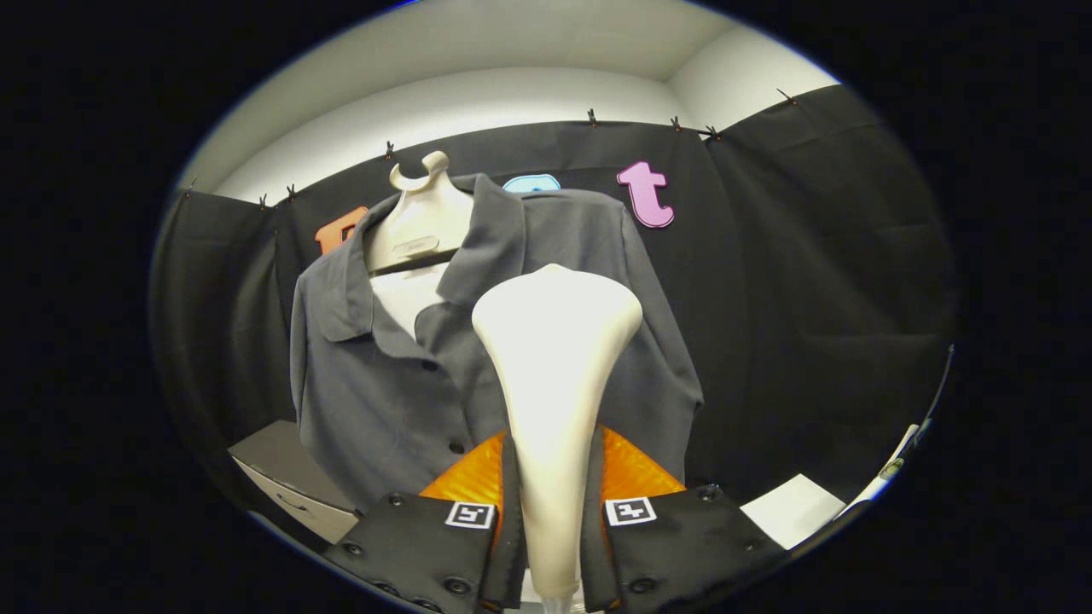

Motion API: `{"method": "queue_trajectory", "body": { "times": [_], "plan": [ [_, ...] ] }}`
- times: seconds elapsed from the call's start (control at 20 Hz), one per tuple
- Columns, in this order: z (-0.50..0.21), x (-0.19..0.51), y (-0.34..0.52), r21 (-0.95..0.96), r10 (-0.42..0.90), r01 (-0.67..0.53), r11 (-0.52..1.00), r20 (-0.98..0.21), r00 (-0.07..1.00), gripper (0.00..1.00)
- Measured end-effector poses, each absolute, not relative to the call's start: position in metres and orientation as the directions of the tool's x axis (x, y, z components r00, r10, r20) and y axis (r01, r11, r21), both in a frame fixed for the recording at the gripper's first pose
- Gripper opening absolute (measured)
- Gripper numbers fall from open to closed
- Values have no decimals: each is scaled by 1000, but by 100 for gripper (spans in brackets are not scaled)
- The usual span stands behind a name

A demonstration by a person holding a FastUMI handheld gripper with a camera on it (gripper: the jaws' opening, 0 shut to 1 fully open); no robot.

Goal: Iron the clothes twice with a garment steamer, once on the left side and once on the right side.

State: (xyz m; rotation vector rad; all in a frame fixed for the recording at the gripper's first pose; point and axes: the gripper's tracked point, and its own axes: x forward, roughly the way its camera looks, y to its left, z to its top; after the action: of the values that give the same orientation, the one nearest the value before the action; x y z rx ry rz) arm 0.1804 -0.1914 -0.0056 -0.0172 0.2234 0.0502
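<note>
Gripping the steamer [553, 384], the tool [550, 512] faces a shirt [384, 392] before black cloth [810, 298].

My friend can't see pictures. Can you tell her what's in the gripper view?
The tool is shut on a cream steamer, its wide head pointing up in front of a grey shirt. The shirt, buttoned, hangs on a pale hanger form against black cloth, with a box down beside it.
</note>
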Motion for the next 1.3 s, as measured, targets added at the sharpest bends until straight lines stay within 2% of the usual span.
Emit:
{"method": "queue_trajectory", "body": {
  "times": [0.3, 0.5, 1.3],
  "plan": [
    [7, 218, -189, -54, 54, -66, 996, -190, 980, 34],
    [-9, 212, -190, -45, 70, -81, 996, -199, 977, 33],
    [-167, 154, -224, -42, 1, -17, 999, -361, 932, 34]
  ]
}}
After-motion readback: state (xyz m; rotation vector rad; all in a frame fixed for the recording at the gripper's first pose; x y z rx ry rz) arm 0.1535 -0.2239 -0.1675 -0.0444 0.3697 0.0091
